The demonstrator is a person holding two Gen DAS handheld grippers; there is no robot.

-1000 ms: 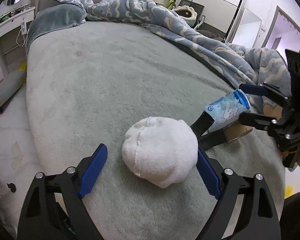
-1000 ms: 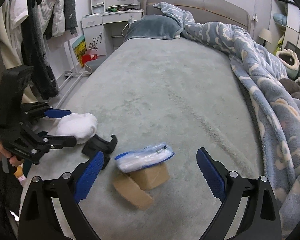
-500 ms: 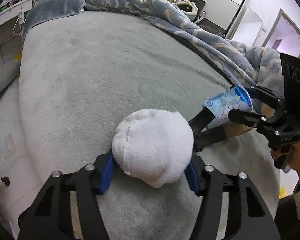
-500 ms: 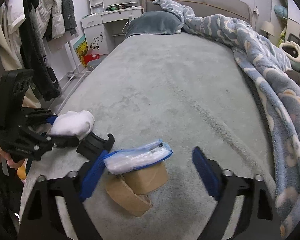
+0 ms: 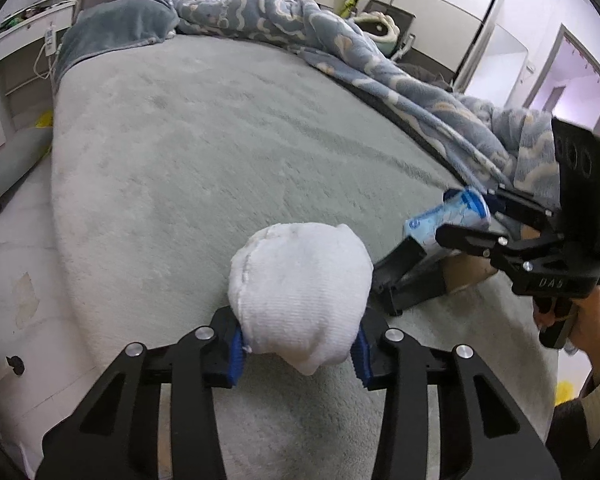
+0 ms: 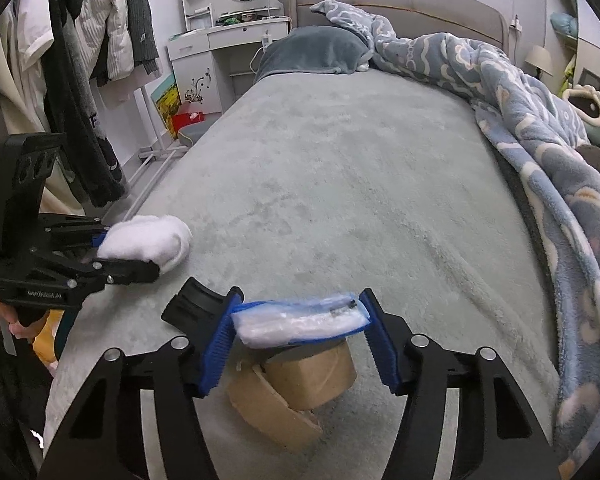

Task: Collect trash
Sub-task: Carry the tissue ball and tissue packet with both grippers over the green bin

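Note:
A white balled-up sock [image 5: 300,280] lies near the front edge of the grey-green bed cover [image 5: 220,140]. My left gripper [image 5: 298,351] is closing, and its blue pads press into the sock's two sides. In the right wrist view a blue and white tissue packet [image 6: 300,320] rests on a brown cardboard box [image 6: 312,376]. My right gripper [image 6: 300,307] is closing too, with one pad against each end of the packet. Each view shows the other gripper at its side: the right gripper [image 5: 480,216] and the left gripper [image 6: 116,246].
A black plastic bracket [image 6: 196,308] lies on the cover between the sock and the box. A blue patterned blanket [image 6: 540,140] is heaped along the bed's right side. A clothes rack [image 6: 100,60] and a white dresser [image 6: 220,52] stand left of the bed.
Both grippers stood wide open around their things a second ago. The left jaws have closed onto the sock and squeezed it, and the right jaws have closed in to the packet's ends.

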